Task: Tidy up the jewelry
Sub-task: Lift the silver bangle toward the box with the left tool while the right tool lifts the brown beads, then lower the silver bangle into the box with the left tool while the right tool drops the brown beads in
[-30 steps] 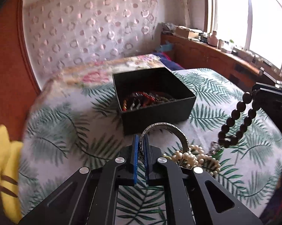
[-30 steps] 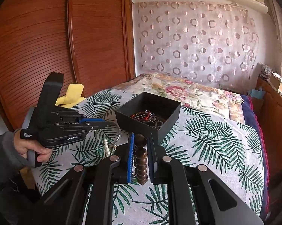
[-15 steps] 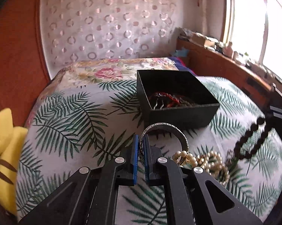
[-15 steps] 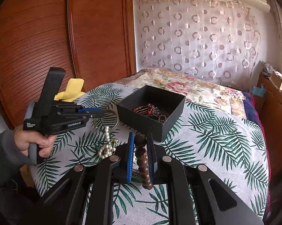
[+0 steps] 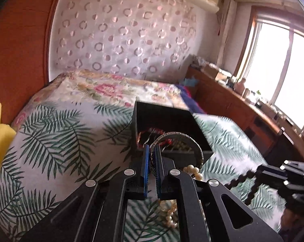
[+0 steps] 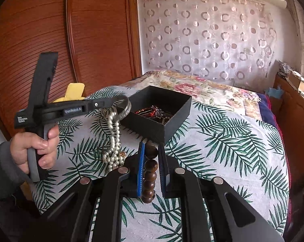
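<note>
My left gripper (image 5: 152,151) is shut on a silver bangle (image 5: 180,139), held just above the near rim of the open black box (image 5: 168,119). A pearl strand (image 5: 192,170) is hooked on the bangle. In the right wrist view the left gripper (image 6: 111,102) holds the bangle (image 6: 125,109) beside the box (image 6: 152,127), and the pearls (image 6: 113,137) hang down to the cloth. My right gripper (image 6: 150,147) is shut on a dark wooden bead bracelet (image 6: 150,169), which dangles under it near the box's front corner. Red and dark jewelry (image 6: 154,114) lies inside the box.
The box stands on a palm-leaf cloth (image 6: 222,141) spread over a bed with a floral cover (image 6: 192,88). A yellow soft item (image 6: 73,92) lies at the left edge by wooden wardrobe doors (image 6: 51,30). A wooden counter (image 5: 242,104) runs under the window at right.
My left gripper has rolled and risen with the bangle, and now sits closer to the box. Most of the pearl strand has lifted off the cloth. The right gripper has stayed put.
</note>
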The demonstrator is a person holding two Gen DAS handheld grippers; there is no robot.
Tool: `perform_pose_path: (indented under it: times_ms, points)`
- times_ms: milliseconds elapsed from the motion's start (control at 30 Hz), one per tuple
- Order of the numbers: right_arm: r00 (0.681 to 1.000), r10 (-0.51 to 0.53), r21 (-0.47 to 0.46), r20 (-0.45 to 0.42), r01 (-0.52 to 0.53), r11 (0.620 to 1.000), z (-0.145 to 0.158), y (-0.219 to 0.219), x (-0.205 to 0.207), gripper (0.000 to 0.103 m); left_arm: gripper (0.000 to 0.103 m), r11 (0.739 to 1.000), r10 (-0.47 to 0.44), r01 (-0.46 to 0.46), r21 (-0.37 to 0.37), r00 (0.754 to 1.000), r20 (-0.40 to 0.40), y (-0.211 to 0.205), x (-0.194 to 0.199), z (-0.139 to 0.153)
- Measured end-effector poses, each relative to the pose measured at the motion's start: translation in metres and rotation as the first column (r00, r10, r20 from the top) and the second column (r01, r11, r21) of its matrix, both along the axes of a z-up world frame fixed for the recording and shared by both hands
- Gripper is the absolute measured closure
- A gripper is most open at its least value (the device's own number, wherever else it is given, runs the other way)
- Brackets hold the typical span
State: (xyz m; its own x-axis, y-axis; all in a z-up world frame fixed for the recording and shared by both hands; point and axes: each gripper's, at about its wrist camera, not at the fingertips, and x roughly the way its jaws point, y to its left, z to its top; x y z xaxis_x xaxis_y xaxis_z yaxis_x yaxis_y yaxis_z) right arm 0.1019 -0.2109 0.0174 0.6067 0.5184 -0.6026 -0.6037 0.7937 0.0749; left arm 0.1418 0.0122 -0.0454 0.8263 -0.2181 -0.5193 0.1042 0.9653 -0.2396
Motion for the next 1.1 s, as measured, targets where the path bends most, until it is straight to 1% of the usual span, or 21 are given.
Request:
perform_pose_path:
  times_ms: [100, 200, 433, 667, 900, 1100]
  points:
    - [1.0, -0.003, 0.001, 0.001, 0.003, 1.0, 0.0, -0.001, 0.0, 0.088, 0.099, 1.0, -0.003, 0.003, -0.014, 0.999, 0.032, -0.002, -0.002, 0.007]
    - [1.0, -0.003, 0.001, 0.001, 0.003, 1.0, 0.001, -0.001, 0.0, 0.088, 0.099, 1.0, -0.006, 0.006, -0.006, 0.998, 0.057, -0.005, -0.005, 0.012]
    - [1.0, 0.0, -0.002, 0.002, 0.0, 1.0, 0.001, -0.001, 0.0, 0.088, 0.1, 0.998, -0.028, 0.034, -0.052, 0.994, 0.102, -0.006, -0.011, 0.023]
    - [1.0, -0.001, 0.01, 0.028, 0.001, 1.0, 0.013, -0.001, 0.002, 0.088, 0.1, 1.0, -0.019, 0.019, 0.008, 0.995, 0.097, -0.008, -0.009, 0.029]
    - [0.997, 0.003, 0.031, 0.081, -0.006, 0.999, 0.042, 0.009, 0.017, 0.088, 0.1, 0.998, -0.018, 0.013, 0.061, 0.997, 0.079, -0.008, 0.002, 0.03]
    - [0.99, 0.011, 0.025, 0.138, -0.015, 1.0, 0.071, 0.024, 0.036, 0.088, 0.1, 0.996, -0.018, 0.011, 0.085, 0.997, 0.081, -0.006, 0.011, 0.035]
